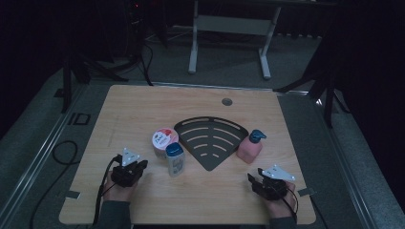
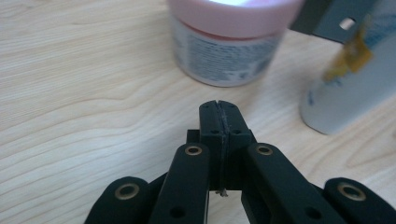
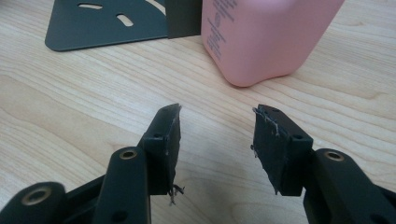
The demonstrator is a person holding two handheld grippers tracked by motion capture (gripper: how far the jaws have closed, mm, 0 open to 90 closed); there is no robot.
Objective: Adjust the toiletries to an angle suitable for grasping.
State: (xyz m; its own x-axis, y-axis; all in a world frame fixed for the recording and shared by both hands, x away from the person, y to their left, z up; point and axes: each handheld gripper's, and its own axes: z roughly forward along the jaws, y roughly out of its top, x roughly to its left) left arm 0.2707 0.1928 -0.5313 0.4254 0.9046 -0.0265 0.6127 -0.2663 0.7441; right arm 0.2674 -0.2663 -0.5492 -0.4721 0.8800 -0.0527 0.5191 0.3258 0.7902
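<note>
Right gripper view: the right gripper (image 3: pixel 217 116) stands with its jaws spread and nothing between them, aimed at the base of the pink pump bottle (image 3: pixel 266 37) a short way ahead on the desk (image 3: pixel 70 102). The bottle stands upright just beside the right corner of the dark fan-shaped rack (image 3: pixel 107 23), and appears to touch its raised wall. High view: the bottle (image 1: pixel 250 148) carries a dark blue pump head, and the right gripper (image 1: pixel 255 179) lies near it, toward the person.

Handling judgement: the bottle is rigid plastic with smooth, possibly slippery sides; if full, it is moderately heavy and top-stable. Grip the flat body at mid-height, not the pump head, which may turn or depress.

Left gripper view: the left gripper (image 2: pixel 218 105) has its jaws pressed together on nothing, pointing at a pink-lidded jar (image 2: pixel 229 42); a white tube-like bottle (image 2: pixel 350 88) stands nearby.
</note>
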